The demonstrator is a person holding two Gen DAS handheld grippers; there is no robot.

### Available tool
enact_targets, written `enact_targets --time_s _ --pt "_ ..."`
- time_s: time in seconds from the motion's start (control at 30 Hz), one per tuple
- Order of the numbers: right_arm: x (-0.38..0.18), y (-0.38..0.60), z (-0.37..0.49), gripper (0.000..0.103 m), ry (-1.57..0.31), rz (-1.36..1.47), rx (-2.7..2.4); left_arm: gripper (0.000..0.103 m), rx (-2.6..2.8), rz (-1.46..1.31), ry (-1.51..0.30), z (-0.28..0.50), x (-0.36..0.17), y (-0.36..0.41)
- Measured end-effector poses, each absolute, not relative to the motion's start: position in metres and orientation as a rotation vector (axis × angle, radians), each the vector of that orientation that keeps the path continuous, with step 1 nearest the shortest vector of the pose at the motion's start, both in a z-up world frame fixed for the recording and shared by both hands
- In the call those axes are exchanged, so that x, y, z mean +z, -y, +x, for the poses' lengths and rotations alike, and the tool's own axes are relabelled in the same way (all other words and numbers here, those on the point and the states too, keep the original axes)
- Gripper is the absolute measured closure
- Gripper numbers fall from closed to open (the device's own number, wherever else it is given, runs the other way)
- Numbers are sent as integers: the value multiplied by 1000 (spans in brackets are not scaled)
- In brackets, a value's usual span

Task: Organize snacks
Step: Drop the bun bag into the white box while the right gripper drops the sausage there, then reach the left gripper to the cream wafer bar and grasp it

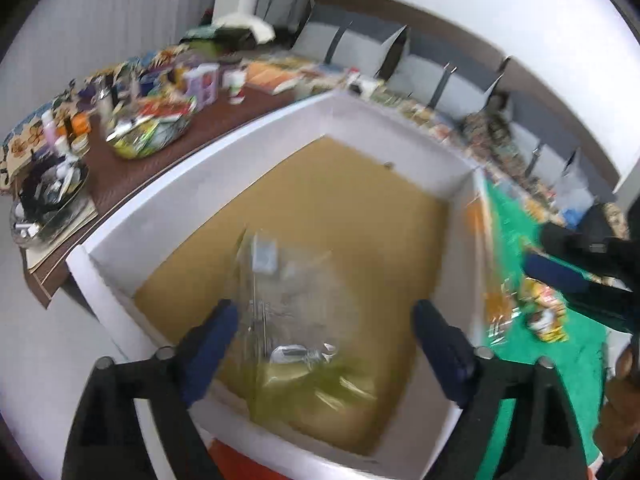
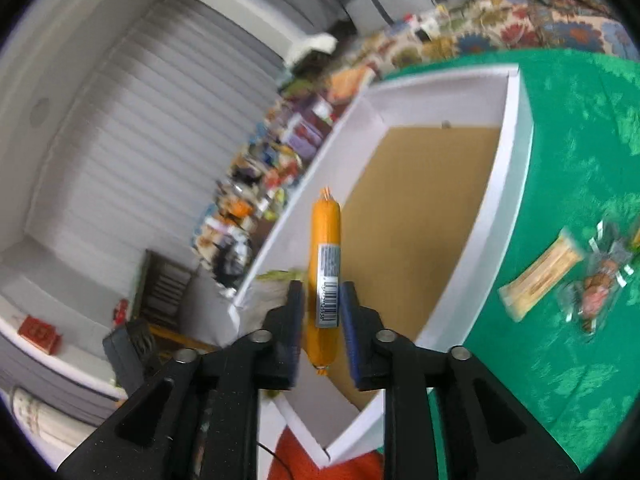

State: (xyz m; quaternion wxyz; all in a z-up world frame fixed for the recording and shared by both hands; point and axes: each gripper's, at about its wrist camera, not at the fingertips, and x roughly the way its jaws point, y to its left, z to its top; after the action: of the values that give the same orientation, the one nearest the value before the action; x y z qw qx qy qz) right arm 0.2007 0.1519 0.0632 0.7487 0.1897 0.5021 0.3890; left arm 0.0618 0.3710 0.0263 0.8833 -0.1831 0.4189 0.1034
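Motion blur smears the clear bag (image 1: 296,320) at lower centre of the left wrist view, its contents unreadable, while the table clutter (image 2: 256,208) at centre left of the right wrist view is rendered too small and blurred to be identified.

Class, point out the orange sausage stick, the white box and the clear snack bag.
orange sausage stick (image 2: 326,232): right wrist view, upper casing.
white box (image 2: 516,152): right wrist view, right wall.
clear snack bag (image 1: 292,308): left wrist view, middle.
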Motion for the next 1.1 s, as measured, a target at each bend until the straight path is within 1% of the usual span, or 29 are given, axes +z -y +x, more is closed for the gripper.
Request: enact_targets --time_s 0.03,0.07,0.2,0.27,0.33,0.43,0.5,0.63,0.8,0.93,1.1 --pt "58 -158 201 43 -1116 396 826 14 228 -363 -894 63 20 -373" --pt "54 -160 199 40 -1116 375 797 14 244 -346 -910 61 14 -375" --pt "40 -129 185 38 -1060 278 716 13 255 -343 -871 46 10 -365" --pt "32 -105 179 34 -1021 204 649 12 236 -355 -838 45 16 -358" --pt "19 -72 173 33 -976 109 549 12 203 -348 -806 43 29 -339" --pt "-8 -16 162 33 -931 -34 399 11 118 -313 -766 43 45 -303" --pt "-28 29 151 33 -921 -90 291 7 49 -284 -750 44 53 -270" --pt "-55 124 135 33 -936 -97 87 6 -96 -255 -773 49 53 -202" --pt "-69 197 127 33 -949 -28 -52 6 -236 -167 -895 65 13 -115" --pt "-74 223 130 32 -935 9 -87 6 -257 -48 -957 82 -30 -58" --pt "-78 236 131 27 -909 34 -97 6 -220 74 -967 101 -66 -31"
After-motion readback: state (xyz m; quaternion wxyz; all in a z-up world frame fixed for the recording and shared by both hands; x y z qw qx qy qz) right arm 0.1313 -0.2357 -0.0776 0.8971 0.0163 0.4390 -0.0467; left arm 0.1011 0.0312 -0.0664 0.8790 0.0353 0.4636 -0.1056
